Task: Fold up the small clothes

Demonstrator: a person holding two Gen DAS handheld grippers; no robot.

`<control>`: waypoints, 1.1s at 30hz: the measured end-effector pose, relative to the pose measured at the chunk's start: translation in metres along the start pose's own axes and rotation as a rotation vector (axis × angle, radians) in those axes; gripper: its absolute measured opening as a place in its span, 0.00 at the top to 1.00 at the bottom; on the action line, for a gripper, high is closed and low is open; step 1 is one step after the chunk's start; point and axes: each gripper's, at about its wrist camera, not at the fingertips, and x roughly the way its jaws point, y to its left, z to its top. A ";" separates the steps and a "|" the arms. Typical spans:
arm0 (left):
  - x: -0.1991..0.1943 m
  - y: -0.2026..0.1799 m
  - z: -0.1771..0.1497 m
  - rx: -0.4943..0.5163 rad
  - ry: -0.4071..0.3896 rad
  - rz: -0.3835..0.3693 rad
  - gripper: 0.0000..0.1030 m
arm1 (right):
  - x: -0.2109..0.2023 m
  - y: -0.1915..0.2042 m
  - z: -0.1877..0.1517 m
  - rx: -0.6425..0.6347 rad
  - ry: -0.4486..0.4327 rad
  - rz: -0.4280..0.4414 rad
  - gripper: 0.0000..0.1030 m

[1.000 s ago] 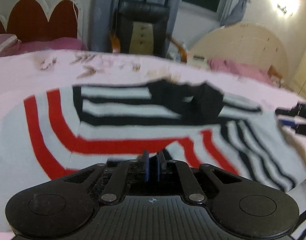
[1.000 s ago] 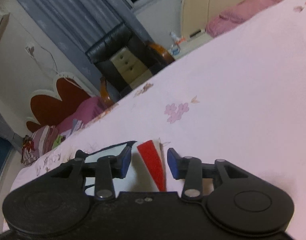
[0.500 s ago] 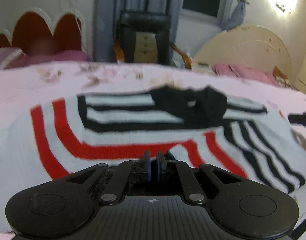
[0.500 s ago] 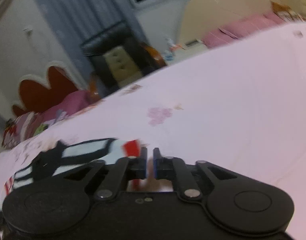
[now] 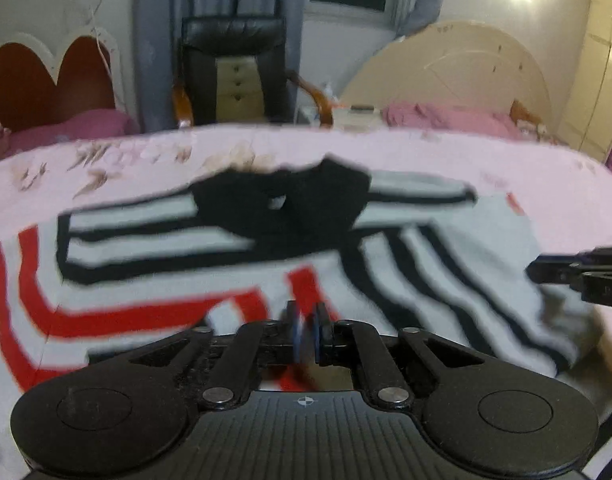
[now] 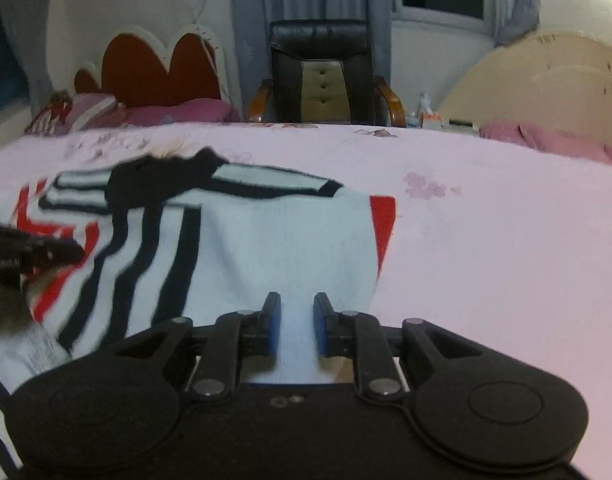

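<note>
Both hand-held grippers, left (image 5: 305, 322) and right (image 6: 296, 322), pinch the striped garment (image 6: 274, 248).

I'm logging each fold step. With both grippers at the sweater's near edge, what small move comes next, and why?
Probably lift the near edge and carry it toward the collar. The left gripper is pinched on the sweater, cloth sits between the right gripper's fingers, and the hem lies unfolded.
</note>
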 end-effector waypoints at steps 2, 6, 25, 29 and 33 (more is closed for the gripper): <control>0.006 -0.011 0.013 -0.006 -0.025 -0.035 0.94 | 0.005 -0.004 0.013 0.031 -0.021 -0.003 0.80; 0.030 -0.047 0.035 0.034 -0.014 -0.076 0.94 | 0.032 0.007 0.036 0.037 -0.030 0.026 0.79; -0.018 -0.007 -0.012 0.082 -0.057 0.043 0.94 | 0.020 -0.019 0.032 0.050 -0.033 -0.093 0.74; -0.058 0.025 -0.041 -0.024 -0.021 0.070 0.94 | -0.021 -0.010 0.015 0.066 -0.092 -0.064 0.62; -0.064 0.041 -0.054 -0.065 -0.016 0.078 0.94 | -0.035 0.001 -0.009 0.103 -0.061 -0.014 0.62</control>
